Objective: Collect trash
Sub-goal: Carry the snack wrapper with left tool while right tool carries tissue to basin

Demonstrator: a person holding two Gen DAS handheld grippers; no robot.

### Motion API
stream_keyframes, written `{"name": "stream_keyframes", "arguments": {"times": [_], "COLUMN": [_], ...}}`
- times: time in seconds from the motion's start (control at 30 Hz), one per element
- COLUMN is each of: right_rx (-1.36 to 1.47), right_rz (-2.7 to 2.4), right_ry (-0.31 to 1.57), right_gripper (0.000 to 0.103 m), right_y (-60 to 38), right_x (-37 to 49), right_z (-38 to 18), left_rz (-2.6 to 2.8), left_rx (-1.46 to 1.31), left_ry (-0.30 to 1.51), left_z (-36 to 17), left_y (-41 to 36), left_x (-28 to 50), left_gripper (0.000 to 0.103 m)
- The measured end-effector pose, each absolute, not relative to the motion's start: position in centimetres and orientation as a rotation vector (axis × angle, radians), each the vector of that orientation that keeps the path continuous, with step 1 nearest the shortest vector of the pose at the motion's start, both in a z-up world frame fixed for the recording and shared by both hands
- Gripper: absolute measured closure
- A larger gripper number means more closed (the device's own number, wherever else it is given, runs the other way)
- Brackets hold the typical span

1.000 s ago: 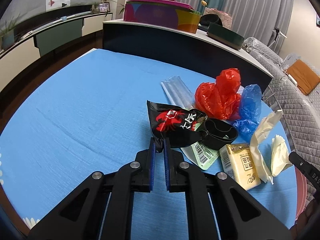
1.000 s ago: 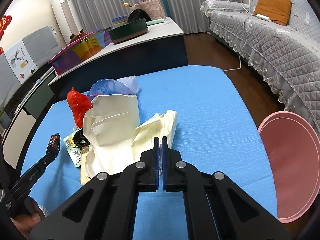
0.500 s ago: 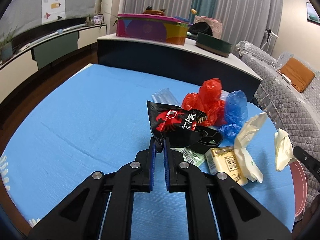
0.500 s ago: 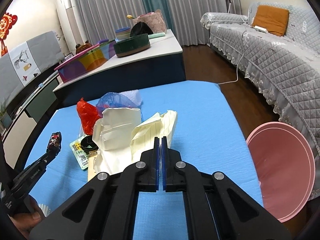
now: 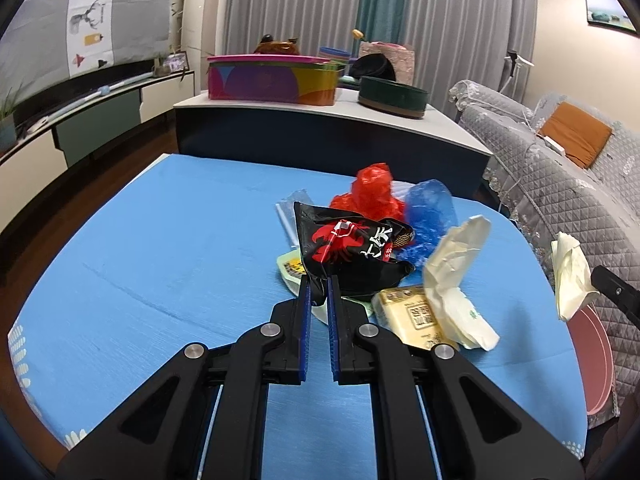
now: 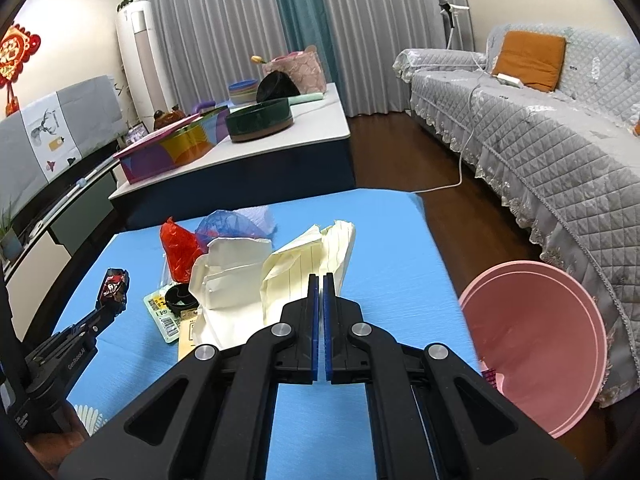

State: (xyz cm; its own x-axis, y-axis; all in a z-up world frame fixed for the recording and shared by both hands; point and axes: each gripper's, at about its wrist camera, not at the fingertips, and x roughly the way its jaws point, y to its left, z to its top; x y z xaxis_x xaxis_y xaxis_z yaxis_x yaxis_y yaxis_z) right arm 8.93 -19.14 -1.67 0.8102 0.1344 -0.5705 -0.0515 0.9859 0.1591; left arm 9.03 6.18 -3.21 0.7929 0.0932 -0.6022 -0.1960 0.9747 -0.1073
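My left gripper (image 5: 318,280) is shut on a black snack wrapper with a red crab print (image 5: 352,245) and holds it lifted above the blue table (image 5: 160,248); it also shows in the right wrist view (image 6: 114,286). My right gripper (image 6: 322,280) is shut on a crumpled sheet of lined cream paper (image 6: 312,260), lifted off the table; the paper also shows in the left wrist view (image 5: 568,276). A pink bin (image 6: 540,344) stands on the floor right of the table.
On the table lie a red plastic bag (image 5: 370,196), a blue plastic bag (image 5: 430,212), a white folded carton (image 5: 456,256), a yellow packet (image 5: 412,316), a black ring (image 6: 180,298) and a barcode label (image 6: 166,316). A grey sofa (image 6: 540,128) stands right; a counter (image 5: 320,120) behind.
Both grippers have risen and pulled back, lifting the black wrapper and the lined paper higher off the table. The pink bin has come further into the right wrist view.
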Motion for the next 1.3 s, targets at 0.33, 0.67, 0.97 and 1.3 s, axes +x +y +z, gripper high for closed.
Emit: {"name": "stream_keyframes", "arguments": {"times": [0.33, 0.67, 0.97, 1.3], "right_rx": [0.152, 0.171, 0.18, 0.205], "right_rz": [0.057, 0.013, -0.026, -0.087], "right_ry": [0.591, 0.579, 0.565, 0.56], "right_gripper": [0.101, 0.101, 0.101, 0.101], "right_y": [-21.7, -24.2, -26.4, -29.7], "right_x": [7.5, 6.7, 6.1, 5.2], "right_z": [-0.9, -0.7, -0.5, -0.5], "left_rz": [0.097, 0.034, -0.015, -0.088], "left_rx": [-0.138, -0.111, -0.084, -0.046], "left_ry": [0.617, 0.609, 0.61, 0.613], "left_z": [-2.4, -2.2, -2.3, -2.5], "left_y": [3.5, 0.5, -2.6, -6.9], "left_x": [8.6, 9.1, 9.4, 9.6], "left_gripper": [0.095, 0.095, 0.095, 0.095]}}
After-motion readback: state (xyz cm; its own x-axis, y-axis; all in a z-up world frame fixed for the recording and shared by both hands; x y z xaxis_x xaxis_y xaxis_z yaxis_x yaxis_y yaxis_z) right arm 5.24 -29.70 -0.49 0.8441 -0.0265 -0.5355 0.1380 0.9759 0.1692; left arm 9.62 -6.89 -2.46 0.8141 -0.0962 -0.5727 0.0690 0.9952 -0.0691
